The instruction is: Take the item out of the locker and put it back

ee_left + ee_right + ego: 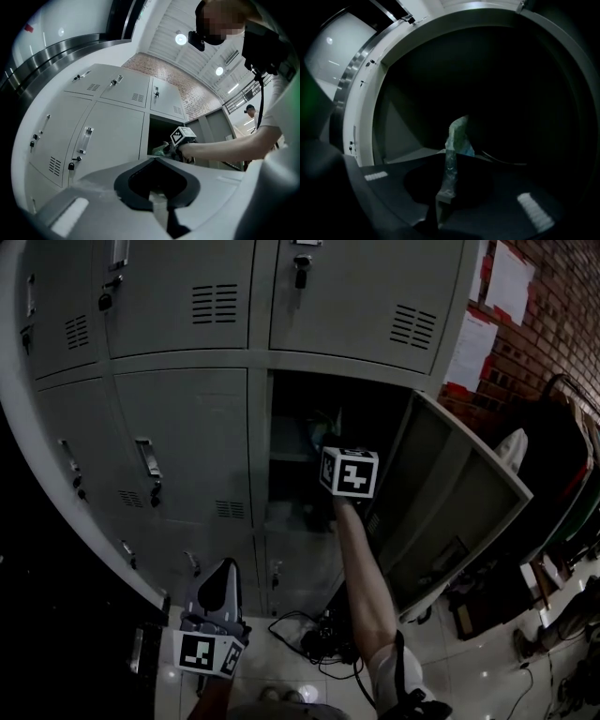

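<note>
The open locker compartment (291,488) is dark inside, its door (450,512) swung out to the right. My right gripper (330,451) reaches into it at arm's length. In the right gripper view its jaws (445,193) are shut on a thin, clear greenish plastic packet (457,138) that stands up from the tips, just above the locker shelf (412,154). The left gripper view shows that packet (160,149) at the locker mouth beside the marker cube (183,135). My left gripper (217,579) hangs low by the bottom lockers, jaws together (157,200), nothing between them.
Closed grey locker doors with handles and padlocks (147,463) fill the left and top. Cables (314,643) lie on the glossy floor below the open door. A brick wall with pinned papers (511,282) and dark clutter (553,521) stand at the right.
</note>
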Demonstrator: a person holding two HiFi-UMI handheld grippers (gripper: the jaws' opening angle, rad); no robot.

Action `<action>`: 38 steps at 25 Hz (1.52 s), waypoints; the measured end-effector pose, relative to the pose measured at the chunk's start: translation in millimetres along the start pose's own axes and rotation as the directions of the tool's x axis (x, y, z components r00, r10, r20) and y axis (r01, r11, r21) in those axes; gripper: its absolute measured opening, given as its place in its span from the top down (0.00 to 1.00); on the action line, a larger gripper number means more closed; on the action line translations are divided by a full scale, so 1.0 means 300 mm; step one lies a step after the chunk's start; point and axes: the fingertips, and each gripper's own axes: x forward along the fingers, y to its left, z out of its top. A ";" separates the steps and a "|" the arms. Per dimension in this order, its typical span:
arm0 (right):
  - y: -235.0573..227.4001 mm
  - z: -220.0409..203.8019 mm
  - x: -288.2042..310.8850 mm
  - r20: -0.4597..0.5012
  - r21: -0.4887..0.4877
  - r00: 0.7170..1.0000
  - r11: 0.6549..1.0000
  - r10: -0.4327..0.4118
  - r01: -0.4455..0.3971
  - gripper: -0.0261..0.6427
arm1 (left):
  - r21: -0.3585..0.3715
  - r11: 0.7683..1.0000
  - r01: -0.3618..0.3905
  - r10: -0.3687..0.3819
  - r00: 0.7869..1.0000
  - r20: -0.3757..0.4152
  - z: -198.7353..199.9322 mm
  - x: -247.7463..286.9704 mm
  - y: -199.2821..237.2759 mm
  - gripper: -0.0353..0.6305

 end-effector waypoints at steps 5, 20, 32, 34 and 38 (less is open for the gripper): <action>-0.002 -0.004 0.006 -0.003 0.010 1.000 1.000 0.004 -0.003 0.94 | -0.005 1.000 0.000 0.000 1.000 -0.002 -0.009 0.009 0.003 0.94; 0.048 0.027 -0.249 0.157 0.028 0.987 0.999 0.022 -0.027 0.94 | -0.001 1.000 0.010 -0.010 1.000 0.007 0.012 0.006 -0.011 0.94; 0.264 -0.236 -0.926 0.278 0.041 0.959 0.997 0.050 -0.064 0.94 | 0.072 0.997 0.011 -0.009 1.000 -0.024 0.004 -0.042 -0.057 0.94; 0.265 -0.242 -0.993 0.292 0.058 0.956 0.997 0.038 -0.057 0.94 | 0.074 0.997 -0.005 0.007 1.000 -0.024 0.008 -0.055 -0.048 0.94; 0.264 -0.267 -1.072 0.294 0.068 0.955 0.996 0.031 -0.053 0.94 | 0.075 0.997 -0.018 0.019 1.000 -0.013 0.020 -0.071 -0.048 0.94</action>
